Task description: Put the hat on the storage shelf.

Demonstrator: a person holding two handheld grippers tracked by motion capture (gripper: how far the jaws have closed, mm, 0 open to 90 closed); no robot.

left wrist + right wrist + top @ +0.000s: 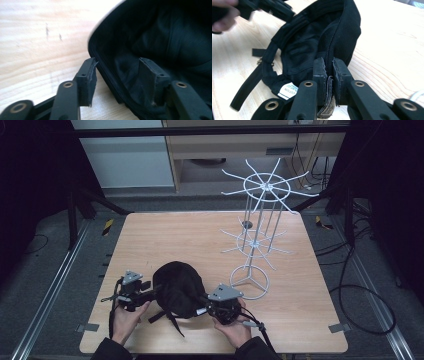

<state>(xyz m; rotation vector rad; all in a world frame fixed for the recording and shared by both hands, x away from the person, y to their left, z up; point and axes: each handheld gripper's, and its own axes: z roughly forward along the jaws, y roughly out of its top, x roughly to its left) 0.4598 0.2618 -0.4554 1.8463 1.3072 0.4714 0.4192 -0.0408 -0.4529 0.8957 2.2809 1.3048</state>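
Note:
A black cap (177, 287) lies upside down on the wooden table (165, 235) near its front edge, between my two grippers. My left gripper (152, 292) reaches in from the left. In the left gripper view its jaws (117, 72) stand apart astride the cap's rim (105, 72), one pad outside and one inside the crown, neither pressing. My right gripper (200, 302) comes from the right. In the right gripper view its pads (330, 67) pinch a fold of the cap's edge (307, 42). A white label (287, 91) and a loose strap (247, 85) show inside.
A white wire display rack (257, 220) with two tiers of radiating hooks stands on a ring base at the table's right rear. Bare wood lies behind and to the left of the cap. A black frame and cables surround the table on the floor.

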